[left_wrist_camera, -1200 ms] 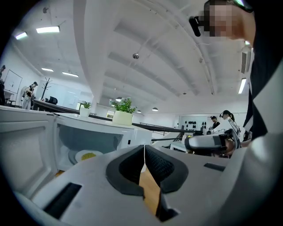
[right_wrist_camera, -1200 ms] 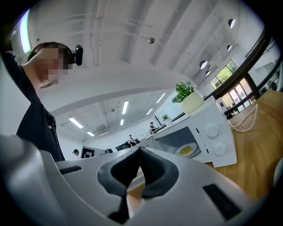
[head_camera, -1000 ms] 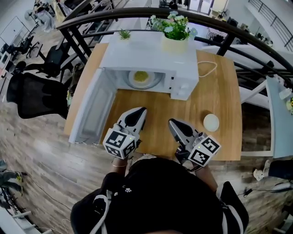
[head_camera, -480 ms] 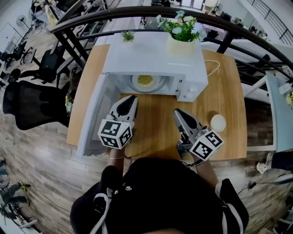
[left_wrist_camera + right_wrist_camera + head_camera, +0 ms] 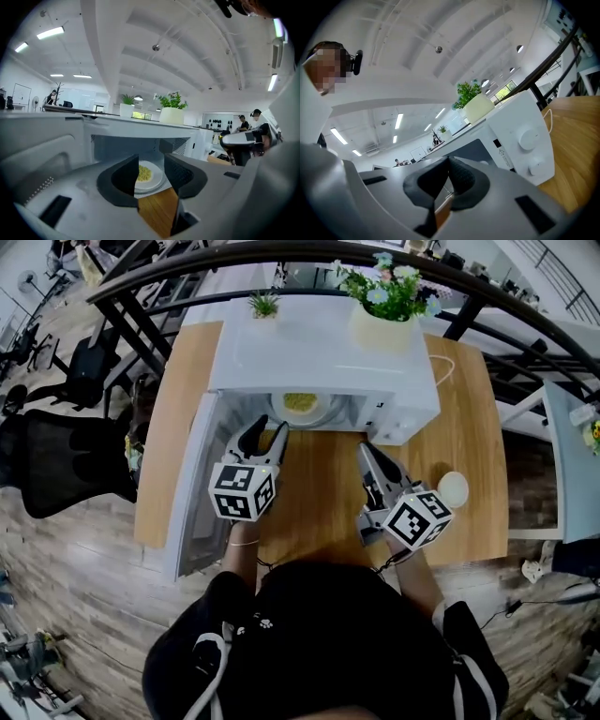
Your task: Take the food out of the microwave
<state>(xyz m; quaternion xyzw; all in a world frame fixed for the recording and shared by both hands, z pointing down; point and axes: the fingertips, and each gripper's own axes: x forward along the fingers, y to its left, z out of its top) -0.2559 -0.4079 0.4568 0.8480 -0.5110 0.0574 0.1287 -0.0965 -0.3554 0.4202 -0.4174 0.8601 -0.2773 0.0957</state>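
The food [image 5: 300, 401], a yellow heap, lies on a round white plate [image 5: 314, 412] in the cavity of the microwave [image 5: 319, 348]. The microwave is a white box-shaped unit. Its door [image 5: 197, 493] is swung fully open to the left. Two round white knobs [image 5: 529, 139] sit one above the other on its right front panel.

The left gripper [image 5: 263, 427] is at the cavity mouth with its jaws apart. Its own view shows the plate and food beyond the gap, and nothing is held. The right gripper [image 5: 366, 448] is over the table in front of the control panel, with its jaws together and empty. Both grippers have grey bodies and dark, textured jaw pads.

The microwave stands on a rectangular table [image 5: 319, 498] with a light wood-grain top. A round white dish [image 5: 453, 488] lies on the table to the right, apart from the microwave. A white cord [image 5: 441, 369] loops on the table behind the right side of the unit. On the microwave top stand a cream flowerpot [image 5: 384, 329] with a flowering plant and a small green plant [image 5: 264, 305].

The floor [image 5: 84, 559] is wood plank. A black office chair [image 5: 56, 460] stands to the left of the table. A black curved railing [image 5: 534, 313] runs behind it. The room is an open office with a white ceiling and strip lights.
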